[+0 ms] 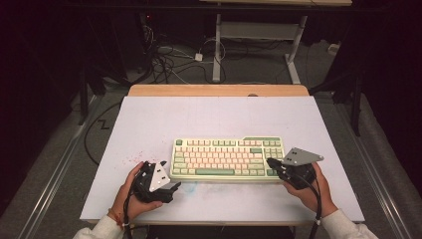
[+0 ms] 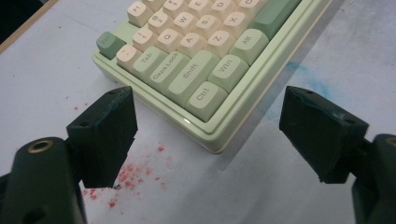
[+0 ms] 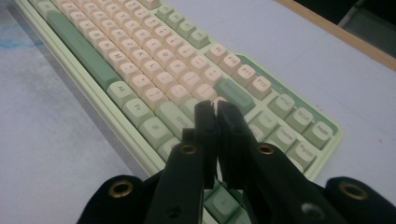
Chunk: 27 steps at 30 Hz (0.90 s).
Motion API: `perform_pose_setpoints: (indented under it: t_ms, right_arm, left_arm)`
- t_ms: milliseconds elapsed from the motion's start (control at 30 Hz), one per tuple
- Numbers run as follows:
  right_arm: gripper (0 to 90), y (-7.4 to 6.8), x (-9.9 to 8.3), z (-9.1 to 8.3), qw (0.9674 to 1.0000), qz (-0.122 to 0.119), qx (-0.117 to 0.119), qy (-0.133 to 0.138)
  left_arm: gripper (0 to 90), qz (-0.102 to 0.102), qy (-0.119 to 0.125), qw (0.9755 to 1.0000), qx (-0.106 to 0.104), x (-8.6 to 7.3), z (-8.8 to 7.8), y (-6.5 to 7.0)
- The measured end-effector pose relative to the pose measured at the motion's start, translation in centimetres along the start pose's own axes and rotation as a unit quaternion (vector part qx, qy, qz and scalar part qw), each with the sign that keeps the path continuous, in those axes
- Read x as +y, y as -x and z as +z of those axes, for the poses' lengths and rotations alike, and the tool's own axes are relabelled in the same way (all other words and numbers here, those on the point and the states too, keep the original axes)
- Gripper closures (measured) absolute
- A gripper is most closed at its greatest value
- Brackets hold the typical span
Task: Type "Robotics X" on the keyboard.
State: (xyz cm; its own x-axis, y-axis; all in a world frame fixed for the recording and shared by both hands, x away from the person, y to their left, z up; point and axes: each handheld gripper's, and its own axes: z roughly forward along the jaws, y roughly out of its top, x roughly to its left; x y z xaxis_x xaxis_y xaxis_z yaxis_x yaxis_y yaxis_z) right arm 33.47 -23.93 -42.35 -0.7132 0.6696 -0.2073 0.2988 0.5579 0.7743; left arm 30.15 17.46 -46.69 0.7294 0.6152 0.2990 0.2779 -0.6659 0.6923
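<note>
The keyboard [image 1: 227,158] lies mid-desk [image 1: 209,114]; the right gripper [image 3: 215,108] hovers over its right-hand keys with fingers closed on nothing, seemingly ready to press a key, so the work looks barely begun. The left gripper [image 2: 208,135] waits wide open at the Ctrl corner. Which key is meant is hidden behind the fingers.

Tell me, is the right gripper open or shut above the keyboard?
Shut. In the right gripper view the right gripper has its two black jaws pressed together, with nothing visible between them, above the right part of the keyboard.
</note>
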Motion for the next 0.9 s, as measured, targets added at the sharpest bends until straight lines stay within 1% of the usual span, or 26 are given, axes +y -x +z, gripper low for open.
perform_pose_setpoints:
  t_ms: [233, 433, 567, 733, 900]
  right_arm:
    - [89.7, -0.1, 0.7, 2.1, 0.9995, -0.008, 0.02, -0.024]
    - [89.7, -0.6, 0.8, 3.5, 0.9986, -0.016, 0.028, -0.042]
    - [89.7, -0.8, 0.7, 4.2, 0.9981, -0.017, 0.031, -0.051]
    - [89.7, -0.7, 0.6, 4.6, 0.9979, -0.017, 0.028, -0.056]
    - [89.7, -0.7, 0.5, 4.8, 0.9979, -0.017, 0.027, -0.056]
  left_arm:
    - [17.8, 0.001, -0.005, 1.0, -0.005, 0.0, 0.2, 0.1]
    - [17.8, 0.002, -0.006, 1.0, -0.007, 0.0, 0.3, 0.1]
    - [17.8, 0.002, -0.007, 1.0, -0.006, 0.0, 0.3, 0.1]
    - [17.8, 0.002, -0.007, 1.0, -0.006, 0.0, 0.3, 0.1]
    - [17.9, -0.004, -0.004, 1.0, -0.006, 0.1, 0.2, 0.1]
